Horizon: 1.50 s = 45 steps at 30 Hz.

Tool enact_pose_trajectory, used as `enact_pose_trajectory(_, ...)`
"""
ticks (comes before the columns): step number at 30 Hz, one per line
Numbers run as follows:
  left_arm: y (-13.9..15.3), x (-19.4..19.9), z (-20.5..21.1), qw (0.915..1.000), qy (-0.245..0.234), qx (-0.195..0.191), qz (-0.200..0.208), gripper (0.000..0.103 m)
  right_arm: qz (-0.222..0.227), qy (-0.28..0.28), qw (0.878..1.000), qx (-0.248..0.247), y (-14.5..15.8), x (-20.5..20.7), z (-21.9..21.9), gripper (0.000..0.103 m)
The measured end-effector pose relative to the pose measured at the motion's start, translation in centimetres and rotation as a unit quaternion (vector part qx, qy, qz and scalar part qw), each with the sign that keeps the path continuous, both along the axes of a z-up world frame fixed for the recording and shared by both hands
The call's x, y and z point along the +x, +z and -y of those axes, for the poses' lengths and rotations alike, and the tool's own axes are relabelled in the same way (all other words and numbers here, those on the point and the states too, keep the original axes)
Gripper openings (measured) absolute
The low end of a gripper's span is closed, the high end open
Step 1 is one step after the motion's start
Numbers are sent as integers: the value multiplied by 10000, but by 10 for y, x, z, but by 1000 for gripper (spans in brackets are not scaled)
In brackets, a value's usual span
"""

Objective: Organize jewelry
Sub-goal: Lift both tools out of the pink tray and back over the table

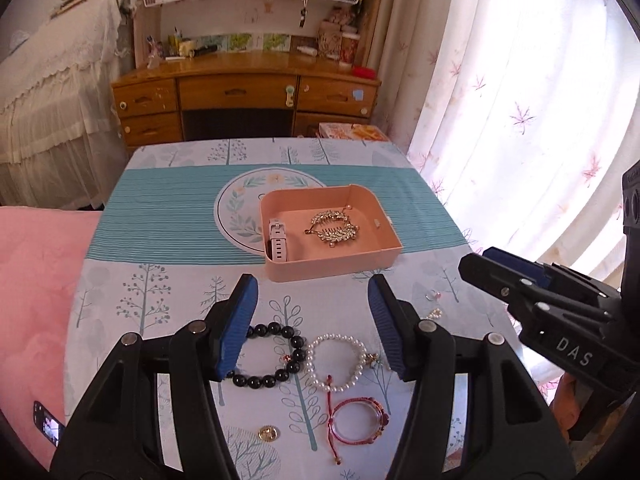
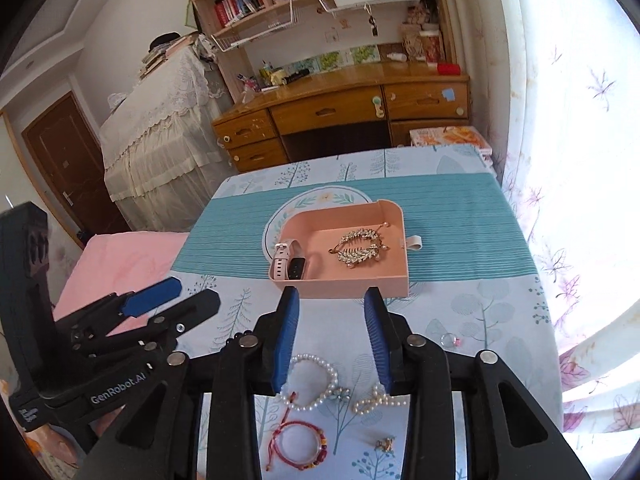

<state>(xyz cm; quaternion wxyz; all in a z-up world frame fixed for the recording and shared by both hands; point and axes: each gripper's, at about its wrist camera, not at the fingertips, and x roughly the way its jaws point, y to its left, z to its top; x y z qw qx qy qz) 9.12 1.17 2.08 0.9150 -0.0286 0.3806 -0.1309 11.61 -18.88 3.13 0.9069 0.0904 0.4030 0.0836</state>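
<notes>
A peach tray (image 1: pixel 280 270) (image 2: pixel 352 290) on the table holds a white smartwatch (image 1: pixel 277 240) (image 2: pixel 285 261) and a gold leaf hair comb (image 1: pixel 334 227) (image 2: pixel 359 249). Nearer lie a black bead bracelet (image 1: pixel 276 354), a white pearl bracelet (image 1: pixel 340 360) (image 2: pixel 316 380), a red string bracelet (image 1: pixel 358 420) (image 2: pixel 300 440), a gold coin-like charm (image 1: pixel 268 434), a small ring (image 1: pixel 434 295) (image 2: pixel 450 339) and a pearl earring (image 2: pixel 380 400). My left gripper (image 1: pixel 312 320) is open above the bracelets. My right gripper (image 2: pixel 332 336) is open above the pearl bracelet. Both are empty.
A tree-patterned cloth (image 1: pixel 168 216) covers the table. A pink blanket (image 1: pixel 36 300) lies at the left. A wooden desk (image 1: pixel 244 96) with shelves stands behind, a curtain (image 1: pixel 520 100) at the right. A small gold piece (image 2: pixel 386 444) lies at the near edge.
</notes>
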Motion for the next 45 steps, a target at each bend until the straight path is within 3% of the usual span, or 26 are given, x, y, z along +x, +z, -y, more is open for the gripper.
enact_pose_trajectory(12,4,-76,-10,9993,207,-108,293,54,356,147,9992,-138,17,-103,-9,38)
enact_pose_trajectory(17,8,-102,-13,9977,392,-42,552,55,578,154,9977,-307,18,-139,-12,53)
enact_pose_trajectory(23,11,-129,-9,9964,365,113,758,55,696,207,9967,-355,15,-174,-12,54)
enact_pose_trajectory(34,-8,-152,-8,9986,290,51,436,55,667,159,9976,-133,2,-198,3,54)
enact_pose_trajectory(39,-19,-154,-18,9989,368,51,281,55,678,92,9968,-406,-6,-203,1,54)
enact_pose_trajectory(45,-46,-146,-38,9981,572,207,-110,55,190,272,9981,-512,-30,-191,-8,54)
